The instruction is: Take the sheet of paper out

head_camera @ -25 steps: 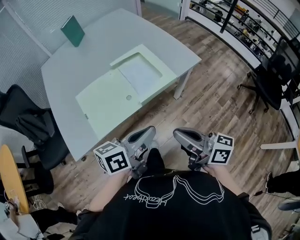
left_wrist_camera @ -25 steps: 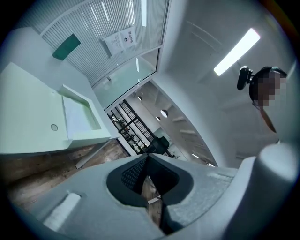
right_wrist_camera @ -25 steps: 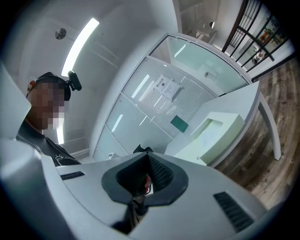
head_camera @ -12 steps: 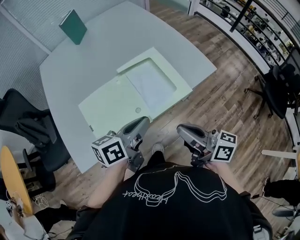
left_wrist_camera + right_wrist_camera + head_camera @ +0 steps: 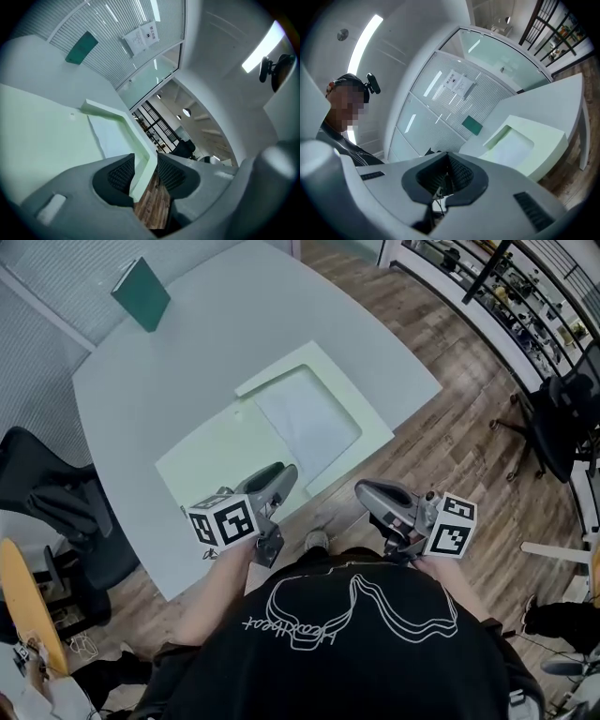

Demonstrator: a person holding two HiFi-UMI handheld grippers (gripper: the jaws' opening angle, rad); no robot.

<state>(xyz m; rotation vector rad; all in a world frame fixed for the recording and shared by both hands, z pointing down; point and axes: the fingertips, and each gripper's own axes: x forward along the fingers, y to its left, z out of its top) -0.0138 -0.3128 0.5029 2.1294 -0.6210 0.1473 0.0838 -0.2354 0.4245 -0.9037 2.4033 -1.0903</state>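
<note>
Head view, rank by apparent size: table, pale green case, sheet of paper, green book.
1. table
2. pale green case, lying open on the table
3. sheet of paper, inside the case's recess
4. green book, which looks smallest but is also farthest from the camera, so its true size against the sheet is unsure

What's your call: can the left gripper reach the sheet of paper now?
Probably yes: the left gripper, jaws just opened and gripping nothing, faces the sheet of paper, which lies uncovered in the open green case.

On the table [image 5: 187, 362]: one pale green tray [image 5: 211, 460], one sheet of paper [image 5: 309, 423], one green book [image 5: 141, 294]; beside it, two black chairs [image 5: 47, 493].
</note>
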